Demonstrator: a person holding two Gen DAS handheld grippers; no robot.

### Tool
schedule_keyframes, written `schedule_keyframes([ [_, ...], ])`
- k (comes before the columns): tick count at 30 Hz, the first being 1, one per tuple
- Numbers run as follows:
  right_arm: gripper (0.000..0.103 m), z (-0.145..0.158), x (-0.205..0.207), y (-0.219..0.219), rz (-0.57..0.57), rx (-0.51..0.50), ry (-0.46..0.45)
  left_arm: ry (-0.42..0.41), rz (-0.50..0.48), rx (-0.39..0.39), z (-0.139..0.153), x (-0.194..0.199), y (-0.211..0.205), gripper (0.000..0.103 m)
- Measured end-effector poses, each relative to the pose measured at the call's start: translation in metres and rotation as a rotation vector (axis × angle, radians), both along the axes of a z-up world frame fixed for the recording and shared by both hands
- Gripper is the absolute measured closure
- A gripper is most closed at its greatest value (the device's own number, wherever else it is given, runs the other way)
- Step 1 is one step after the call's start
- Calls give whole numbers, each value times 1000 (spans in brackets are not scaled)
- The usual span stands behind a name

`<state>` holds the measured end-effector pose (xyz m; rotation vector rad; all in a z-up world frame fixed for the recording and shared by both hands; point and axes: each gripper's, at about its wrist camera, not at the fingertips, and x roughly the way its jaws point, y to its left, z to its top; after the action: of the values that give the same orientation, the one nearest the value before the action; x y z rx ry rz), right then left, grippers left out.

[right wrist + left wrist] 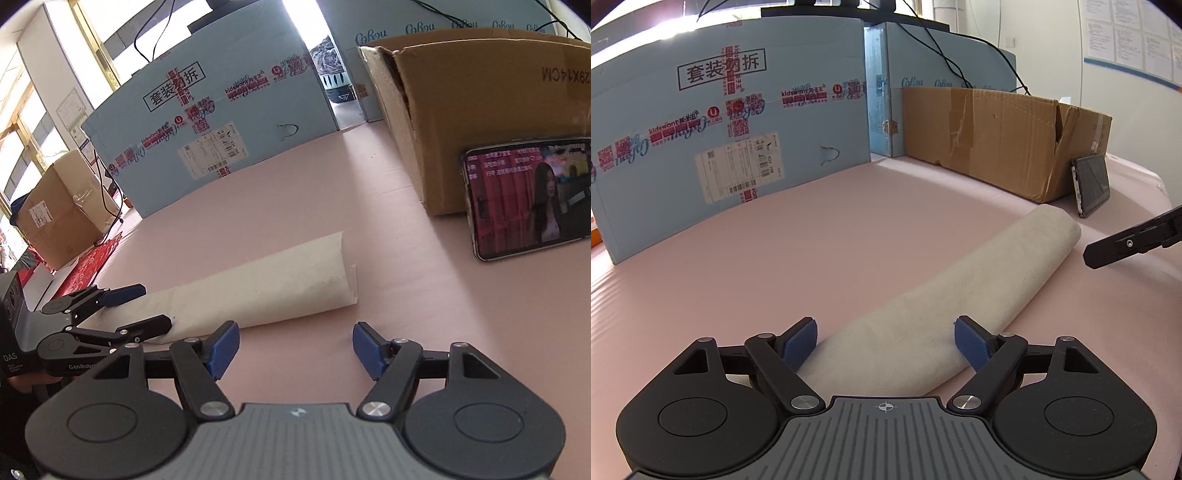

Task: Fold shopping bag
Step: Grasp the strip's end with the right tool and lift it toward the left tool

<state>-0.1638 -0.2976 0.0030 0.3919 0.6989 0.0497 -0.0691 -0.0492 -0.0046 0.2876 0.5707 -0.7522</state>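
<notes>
Centrally, the cream shopping bag lies rolled on the pink table; the left gripper straddles its near end, jaws wide, pads not visibly pressing. The right gripper gapes over bare table beside the roll; a blue box, brown carton and propped phone stand behind.

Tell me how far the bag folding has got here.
Done: the cream bag lies on the pink table as a long narrow roll. In hand: the left gripper straddles one end, jaws open, gripping nothing visible; the right gripper is open over bare table. Left: probably a final tidy or letting go.
</notes>
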Motion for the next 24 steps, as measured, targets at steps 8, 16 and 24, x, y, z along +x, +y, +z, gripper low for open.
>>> schedule_keyframes([
  [8, 36, -25, 28, 4, 55, 392, -56, 20, 3, -12, -1, 3, 1, 18],
  [16, 71, -25, 44, 54, -12, 54, -122, 16, 6, -12, -1, 2, 1, 18],
  [24, 79, -24, 46, 79, -4, -162, -122, -140, -49, -12, 8, -22, -4, 49],
])
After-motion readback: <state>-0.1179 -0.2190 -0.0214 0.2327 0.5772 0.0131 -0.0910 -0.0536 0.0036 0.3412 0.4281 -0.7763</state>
